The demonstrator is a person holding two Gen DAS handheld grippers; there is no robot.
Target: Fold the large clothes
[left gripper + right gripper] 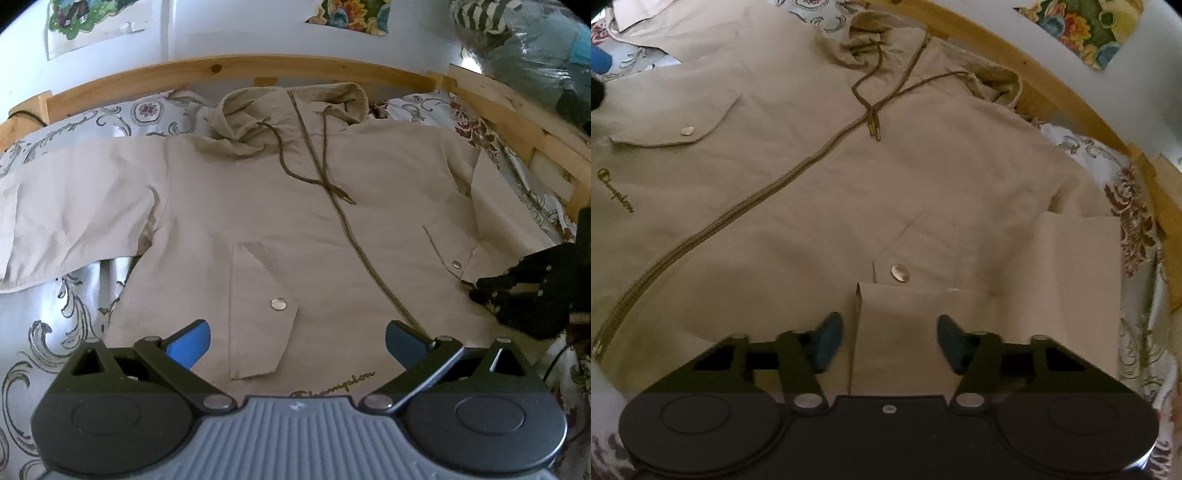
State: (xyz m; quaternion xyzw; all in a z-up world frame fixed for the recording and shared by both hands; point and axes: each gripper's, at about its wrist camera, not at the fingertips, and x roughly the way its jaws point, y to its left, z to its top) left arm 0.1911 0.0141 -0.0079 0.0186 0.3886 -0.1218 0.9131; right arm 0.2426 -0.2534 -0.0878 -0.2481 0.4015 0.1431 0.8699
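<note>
**Asker:** As seen from the left wrist, what, and where?

**Describer:** Beige hooded jacket, spread front-up across the middle of the frame on a floral bedsheet. Zip closed, running from the hood at top centre down towards the lower right. Dark drawstrings trailing over the chest. One sleeve stretched flat to the left edge. Wooden bed frame curving along the top, under a white wall.

**Asker:** And the left gripper?

**Describer:** Left gripper at the bottom of the frame, blue pads spread wide, gripping nothing. Beyond the gap, a snap-fastened pocket flap and embroidered lettering. Touching the cloth or not: cannot tell.

**Asker:** From the right wrist?

**Describer:** Same jacket, tilted, hood at top centre, zip slanting down to the lower left. Other sleeve folded inward over the body at lower right, cuff ending in the gap between the pads. Right gripper at bottom centre, pads parted, less widely than the left pair, pinching nothing. Silver pocket snap just above the cuff.
</note>
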